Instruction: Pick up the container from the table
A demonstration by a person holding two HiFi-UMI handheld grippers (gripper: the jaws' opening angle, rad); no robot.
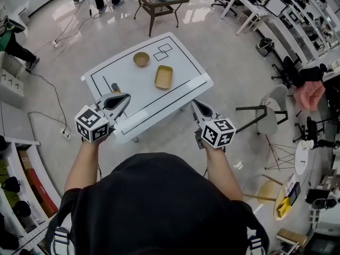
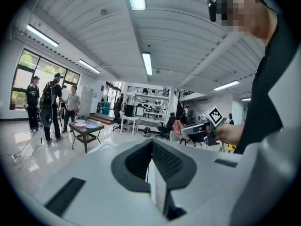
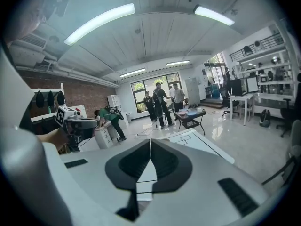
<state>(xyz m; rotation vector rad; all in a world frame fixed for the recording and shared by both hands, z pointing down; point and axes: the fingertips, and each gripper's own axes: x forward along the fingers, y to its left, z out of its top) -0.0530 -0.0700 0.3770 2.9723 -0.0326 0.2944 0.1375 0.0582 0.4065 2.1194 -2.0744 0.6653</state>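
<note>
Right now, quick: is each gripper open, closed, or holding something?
Left gripper: closed, jaws together, nothing between them.
Right gripper: closed, jaws together, nothing held.

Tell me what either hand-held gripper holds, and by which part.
Nothing: the left hand-held gripper and right hand-held gripper are both shut with nothing between the jaws.

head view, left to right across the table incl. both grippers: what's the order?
left gripper → round tan bowl → yellow rectangular container → right gripper. The small dark object is left out because it overlaps the left gripper's span.
</note>
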